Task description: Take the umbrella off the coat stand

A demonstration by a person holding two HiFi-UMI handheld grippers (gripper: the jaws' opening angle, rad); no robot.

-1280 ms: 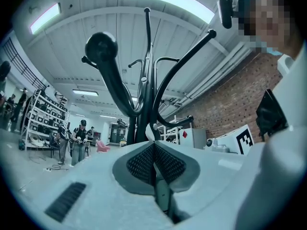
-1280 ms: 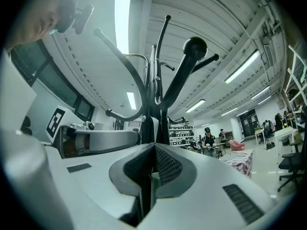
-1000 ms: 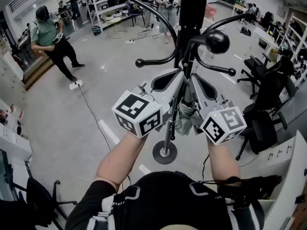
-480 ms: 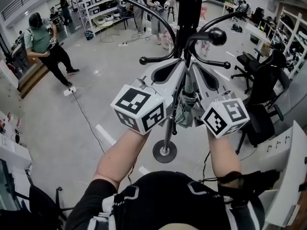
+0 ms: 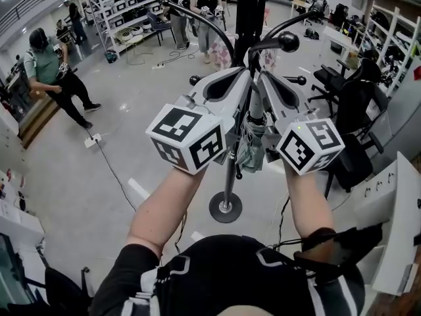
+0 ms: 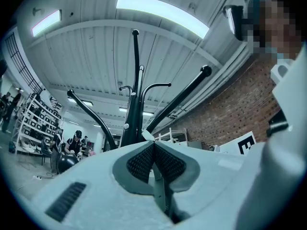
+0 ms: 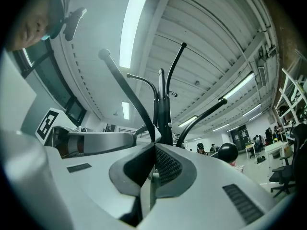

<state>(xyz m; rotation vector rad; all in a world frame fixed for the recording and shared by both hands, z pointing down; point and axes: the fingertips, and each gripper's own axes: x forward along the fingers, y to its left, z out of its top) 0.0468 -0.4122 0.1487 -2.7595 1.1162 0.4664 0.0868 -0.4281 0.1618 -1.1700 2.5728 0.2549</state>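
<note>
Both tools are raised to the black coat stand [image 5: 250, 18], 1 on each side of its pole, with their tips close together just under the curved arms. The left tool [image 5: 245, 78] has its jaws pressed together. In the left gripper view the 2 ribbed pads [image 6: 141, 162] meet at their tips with no gap, and I cannot make out anything caught there. The right tool [image 5: 261, 79] is closed the same way in the right gripper view, pad against pad, with the stand's pole and arms rising right behind it.

The umbrella [image 5: 251, 151], folded and grey-green, hangs upright beside the pole, below the tips and between the 2 tool bodies. Whether it touches either body I cannot tell. The marker cubes [image 5: 186, 139] sit nearest the person, above both forearms. A ball-ended arm [image 5: 287, 41] of the stand reaches out above the right tool, and the stand's round base [image 5: 225, 207] rests on the grey floor [image 5: 131, 110].

Well apart, a person in a green top [image 5: 45, 66] stands at the left near shelving [image 5: 126, 10]. A black office chair [image 5: 354, 104] is at the right, and a cable [image 5: 112, 170] runs across the floor
</note>
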